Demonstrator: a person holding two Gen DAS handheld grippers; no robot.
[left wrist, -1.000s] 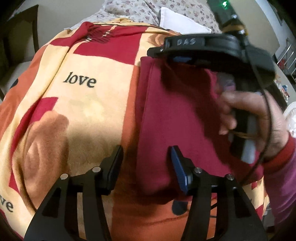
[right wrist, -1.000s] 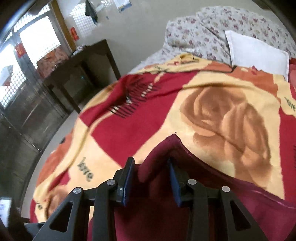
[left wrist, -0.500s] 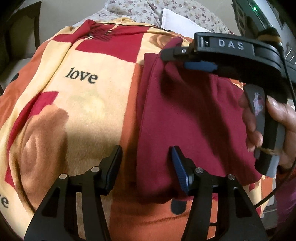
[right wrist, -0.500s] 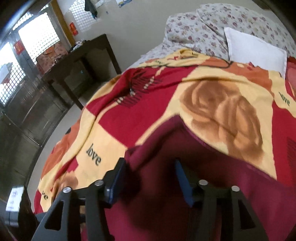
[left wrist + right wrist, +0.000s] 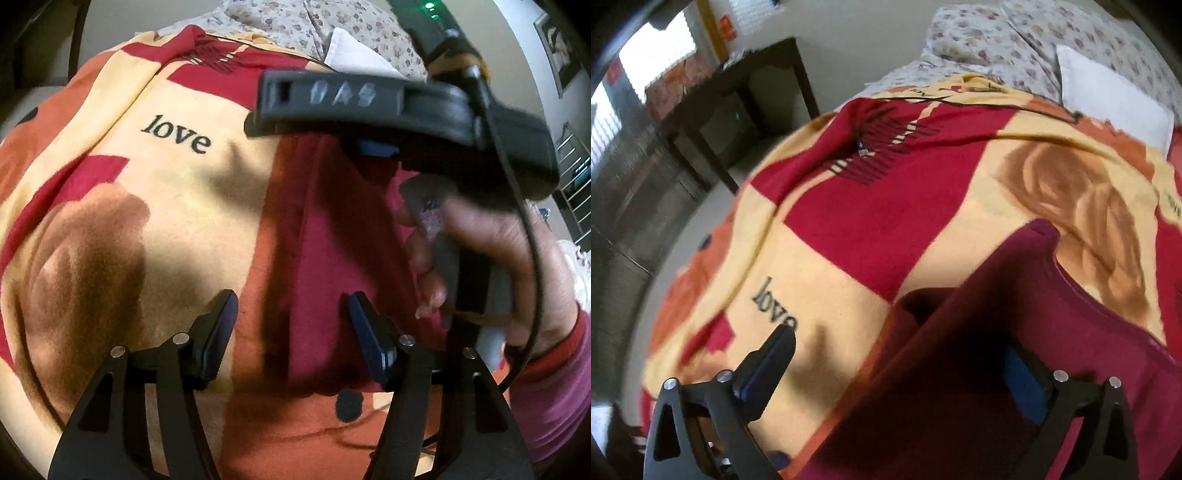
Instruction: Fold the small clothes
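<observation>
Fuzzy rose-print "love" blanket (image 5: 871, 206) covers the bed, dark wooden table (image 5: 738, 103) beyond its far-left corner. Soft maroon garment (image 5: 332, 240) lies folded flat; the left gripper (image 5: 291, 314) has just been spreading and pinches nothing, right gripper (image 5: 901, 362) just sprang wide over it.

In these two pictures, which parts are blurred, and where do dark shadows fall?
Left wrist view: the right claw and hand are smeared by motion; the word "love" stays sharp. Right wrist view: the whole blanket is slightly soft; a dark shadow lies on the maroon garment between the wide-open fingers. Both views bulge like a fisheye.
</observation>
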